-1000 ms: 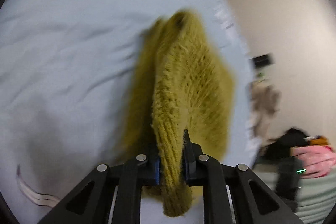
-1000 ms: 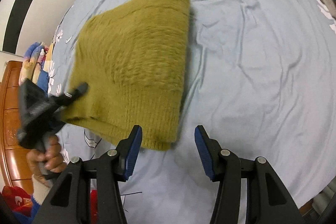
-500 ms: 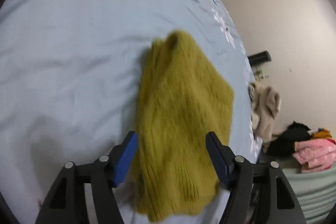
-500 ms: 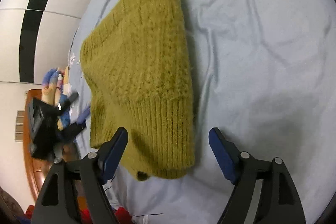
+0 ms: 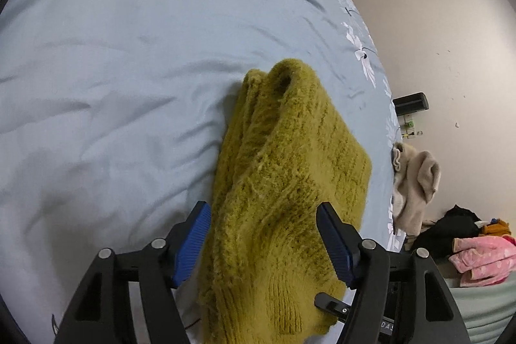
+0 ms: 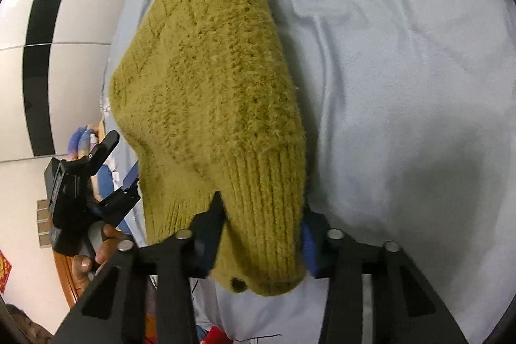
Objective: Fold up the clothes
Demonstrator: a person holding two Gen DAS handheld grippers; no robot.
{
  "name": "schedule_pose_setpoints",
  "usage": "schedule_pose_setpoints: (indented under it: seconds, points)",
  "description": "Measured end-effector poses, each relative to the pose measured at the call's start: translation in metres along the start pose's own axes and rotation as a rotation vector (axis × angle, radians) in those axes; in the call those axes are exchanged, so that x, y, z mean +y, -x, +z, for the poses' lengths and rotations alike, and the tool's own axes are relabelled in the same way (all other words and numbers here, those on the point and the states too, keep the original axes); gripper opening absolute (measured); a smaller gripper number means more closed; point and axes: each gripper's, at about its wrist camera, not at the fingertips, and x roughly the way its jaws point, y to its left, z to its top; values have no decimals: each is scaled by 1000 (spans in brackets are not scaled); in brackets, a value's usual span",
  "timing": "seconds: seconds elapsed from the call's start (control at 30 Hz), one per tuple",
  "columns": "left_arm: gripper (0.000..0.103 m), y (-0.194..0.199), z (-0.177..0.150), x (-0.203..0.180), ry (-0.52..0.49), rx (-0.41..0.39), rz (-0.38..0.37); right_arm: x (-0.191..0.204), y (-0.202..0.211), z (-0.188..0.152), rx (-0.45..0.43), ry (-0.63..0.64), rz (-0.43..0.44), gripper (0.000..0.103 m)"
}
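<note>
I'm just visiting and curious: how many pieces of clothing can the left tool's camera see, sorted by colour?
Mustard yellow: 1, the sweater on the bed
Cream: 1, the garment at the bed's edge
Black: 1, the heap beyond the bed
Pink: 1, the fleece beside it
Orange: 1, the small piece, partly hidden
Total: 5

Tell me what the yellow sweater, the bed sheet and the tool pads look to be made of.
Sweater: chunky knit, probably wool or acrylic; fuzzy, matte surface, ribbed hem, loose fibres at the edges.
Sheet: thin, smooth woven cloth, perhaps cotton or a blend; slight sheen, soft shallow creases, printed flowers near the edge.
Pads: blue, ridged, likely rubber or soft plastic, on black rigid fingers that look like plastic.
</note>
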Motion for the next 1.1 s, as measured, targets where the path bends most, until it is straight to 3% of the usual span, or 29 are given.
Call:
schedule_pose_setpoints:
  seconds: [0.1, 0.23, 0.47, 0.7, 0.83, 1.1]
  points:
    - [72, 4, -6, -2, 34, 15, 0, 9, 7, -2, 1, 10, -29, 29]
    - [72, 20, -23, -11, 82, 51, -71, 12, 30, 0, -5, -34, 31, 27]
    - [72, 41, -48, -57, -19, 121, -50, 13, 76, 39, 86, 163, -193, 27]
    - [72, 38, -57, -102, -50, 143, -25, 16, 107, 111, 153, 256, -338, 27]
    - [72, 28, -48, -127, -63, 135, 22, 32, 103, 148, 206, 371, -398, 27]
    - [72, -13, -20, -162, -95, 181, 151, 31, 106, 230, 340, 546, -361, 28]
